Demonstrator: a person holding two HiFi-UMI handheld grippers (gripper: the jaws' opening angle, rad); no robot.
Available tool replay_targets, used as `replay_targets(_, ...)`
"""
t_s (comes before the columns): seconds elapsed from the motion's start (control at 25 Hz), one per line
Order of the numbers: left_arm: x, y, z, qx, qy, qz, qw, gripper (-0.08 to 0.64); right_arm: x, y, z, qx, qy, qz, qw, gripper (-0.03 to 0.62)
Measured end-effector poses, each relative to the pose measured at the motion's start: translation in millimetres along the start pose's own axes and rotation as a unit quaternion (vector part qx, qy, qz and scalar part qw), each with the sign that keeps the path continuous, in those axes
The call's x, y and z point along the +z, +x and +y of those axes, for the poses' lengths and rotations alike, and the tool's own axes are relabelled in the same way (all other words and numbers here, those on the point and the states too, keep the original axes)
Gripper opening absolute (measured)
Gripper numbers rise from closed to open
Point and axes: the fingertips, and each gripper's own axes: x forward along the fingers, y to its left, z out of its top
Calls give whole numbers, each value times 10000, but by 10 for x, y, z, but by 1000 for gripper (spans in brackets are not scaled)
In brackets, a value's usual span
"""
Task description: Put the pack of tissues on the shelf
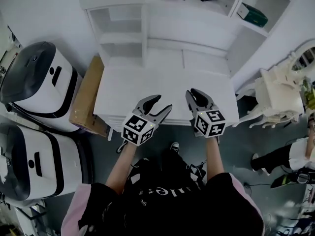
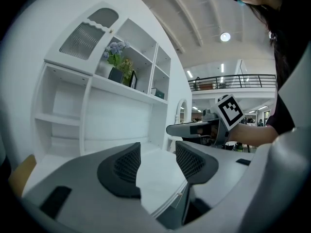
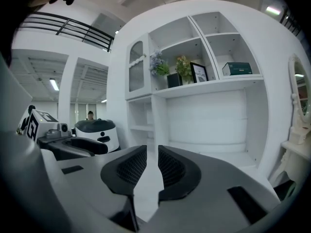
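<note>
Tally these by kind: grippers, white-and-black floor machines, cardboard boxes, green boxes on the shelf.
Grippers: 2 (left gripper, right gripper)
White-and-black machines: 2
Cardboard box: 1
Green box: 1
Total: 6

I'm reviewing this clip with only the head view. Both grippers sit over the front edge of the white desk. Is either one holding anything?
Observer: No. The left gripper view shows the left gripper with its jaws apart, and only the desk top shows behind the gap.
Operator: And the right one?
Observer: The right gripper has its jaws nearly together, with a slim gap between them and nothing in it.
Operator: What stands beside the green box on the shelf?
Observer: In the next compartment there is a framed picture and flowers.
</note>
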Motion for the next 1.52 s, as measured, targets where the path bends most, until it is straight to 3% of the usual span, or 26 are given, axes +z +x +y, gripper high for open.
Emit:
replay_targets(0.24, -100, -333, -62, 318, -304, -107, 9990, 237, -173, -171, 319, 293, 94, 152, 9994, 87)
replay_targets(0.52, -321, -512, -284, 689, -494, 45, 9964, 230, -450, -451, 523, 676, -18, 389, 9969, 84)
replay_targets(1.0, -658, -630, -1284, 1177, -828, 263, 9892, 184, -939, -1390, 439, 1094, 163, 648, 9917, 81)
replay_targets(1.52, -915, -840, -2190, 1666, -754, 372, 9824, 78, -1413, -2367, 307, 1320, 175, 727, 9884, 81)
